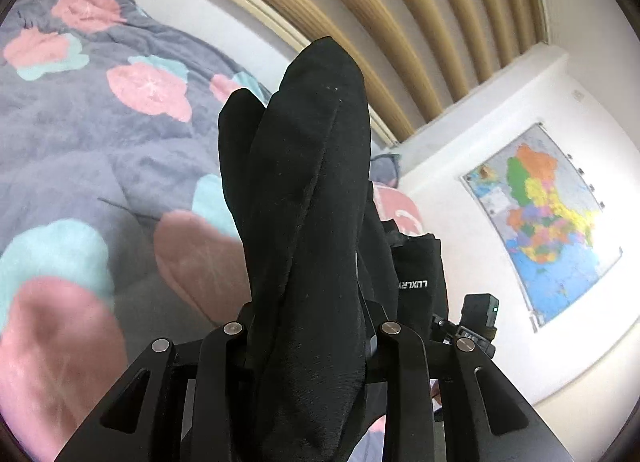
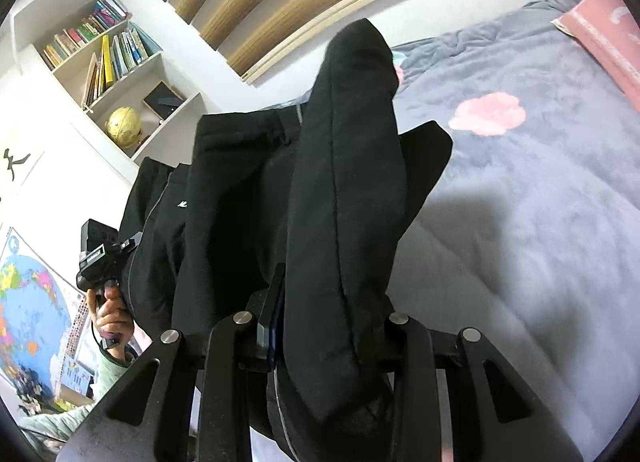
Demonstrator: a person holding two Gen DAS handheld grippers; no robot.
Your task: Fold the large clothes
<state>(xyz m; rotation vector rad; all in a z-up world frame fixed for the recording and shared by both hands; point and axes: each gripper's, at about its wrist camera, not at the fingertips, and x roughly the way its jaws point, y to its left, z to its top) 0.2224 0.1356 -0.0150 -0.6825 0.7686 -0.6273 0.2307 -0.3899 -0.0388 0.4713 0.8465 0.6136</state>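
With both the left gripper (image 1: pixel 308 326) and right gripper (image 2: pixel 324 322) pinching the black trousers (image 2: pixel 344 190) above the bed (image 2: pixel 540 190), level hands should keep the fold square.

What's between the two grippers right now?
The black garment spans between them, each gripper shut on a bunch of it. In the right wrist view it runs from the right gripper to the left gripper.

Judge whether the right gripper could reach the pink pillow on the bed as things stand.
Probably not: the right gripper is shut on the black garment, which drapes over its fingers; the pink pillow lies unobstructed across the bed.
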